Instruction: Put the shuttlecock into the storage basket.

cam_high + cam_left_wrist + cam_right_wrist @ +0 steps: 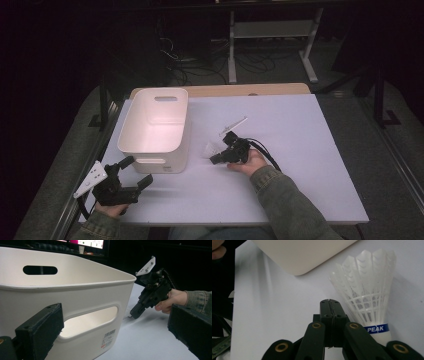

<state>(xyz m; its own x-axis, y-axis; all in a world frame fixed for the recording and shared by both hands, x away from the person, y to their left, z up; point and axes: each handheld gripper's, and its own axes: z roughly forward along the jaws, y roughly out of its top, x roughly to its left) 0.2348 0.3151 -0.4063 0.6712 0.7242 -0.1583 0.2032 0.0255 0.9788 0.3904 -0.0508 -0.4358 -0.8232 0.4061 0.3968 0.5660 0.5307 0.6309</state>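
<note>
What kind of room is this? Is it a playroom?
More likely a lab or workshop for recording tasks: a plain white work table, tangled cables on the floor behind it, and a metal desk frame in a dark room.

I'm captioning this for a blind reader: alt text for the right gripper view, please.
The right gripper, jaws shut together with nothing between, lies beside a white shuttlecock with a blue band on a white table. A white bin's corner sits beyond.

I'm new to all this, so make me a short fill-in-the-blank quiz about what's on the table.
1. The white thing with feathers beside the right gripper is a ____.
2. The blue band on the shuttlecock reads ____.
3. The right gripper's jaws are ____, with nothing between them.
4. The left gripper points at the white ____.

Missing words: shuttlecock; PEAK; shut; bin
</note>
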